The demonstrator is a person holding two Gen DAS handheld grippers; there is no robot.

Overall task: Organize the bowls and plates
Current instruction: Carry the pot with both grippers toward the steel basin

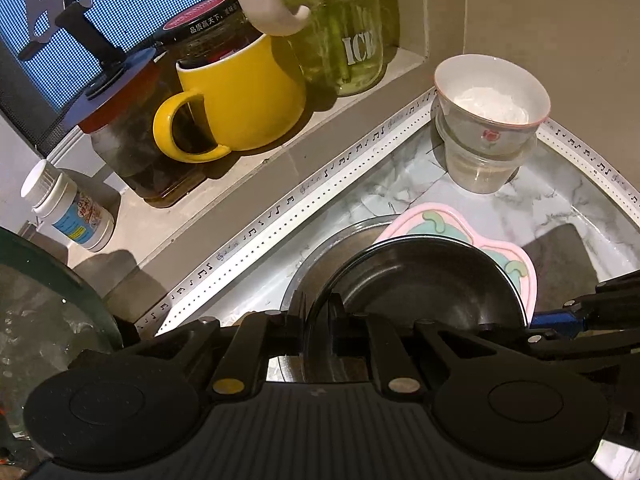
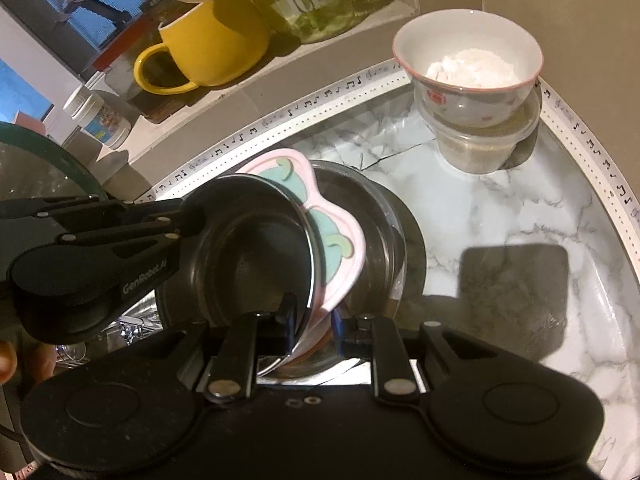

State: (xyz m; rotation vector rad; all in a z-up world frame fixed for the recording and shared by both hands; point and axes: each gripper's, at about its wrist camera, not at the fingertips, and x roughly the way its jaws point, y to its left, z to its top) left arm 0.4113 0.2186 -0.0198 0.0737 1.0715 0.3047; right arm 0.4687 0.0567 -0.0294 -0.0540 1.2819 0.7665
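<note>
Grippers [image 1: 336, 320] [image 2: 312, 320] nearly closed—both apparently pinching the steel bowl's [image 2: 256, 256] rim.

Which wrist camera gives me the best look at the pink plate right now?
The right wrist view: the pink plate shows most of its face and green pattern, tilted between the dark bowl and a glass dish. In the left wrist view the pink plate only peeks out behind the bowl's rim.
</note>
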